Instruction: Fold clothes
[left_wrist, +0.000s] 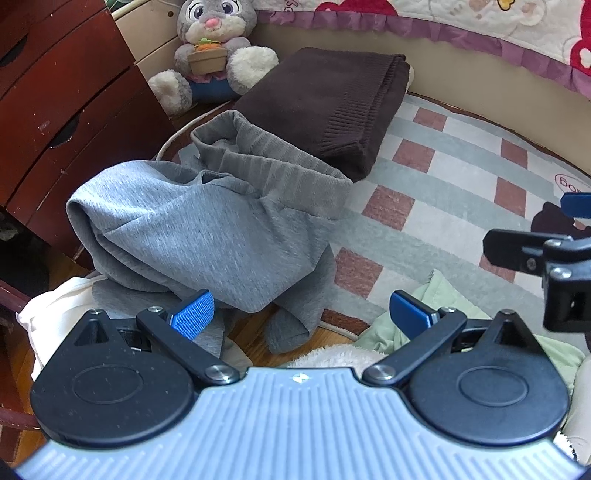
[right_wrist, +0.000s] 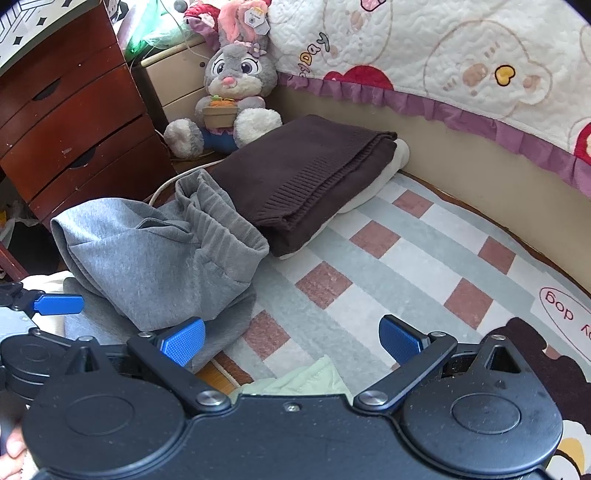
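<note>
A crumpled grey sweatshirt-like garment (left_wrist: 207, 236) lies heaped on the checked rug (left_wrist: 424, 184), its ribbed hem turned up. It also shows in the right wrist view (right_wrist: 155, 258). A folded dark brown knit (left_wrist: 325, 99) lies behind it, and in the right wrist view (right_wrist: 310, 170) it rests on a white cloth. My left gripper (left_wrist: 301, 317) is open and empty, just in front of the grey garment. My right gripper (right_wrist: 291, 341) is open and empty over the rug, right of the garment. A pale green cloth (right_wrist: 303, 380) lies under both grippers.
A red-brown chest of drawers (left_wrist: 62, 110) stands at the left. A plush rabbit (right_wrist: 229, 99) sits against the back. The bed's side with a quilted cover (right_wrist: 443, 66) runs along the right. A white cloth (left_wrist: 48, 317) lies at the near left on wooden floor.
</note>
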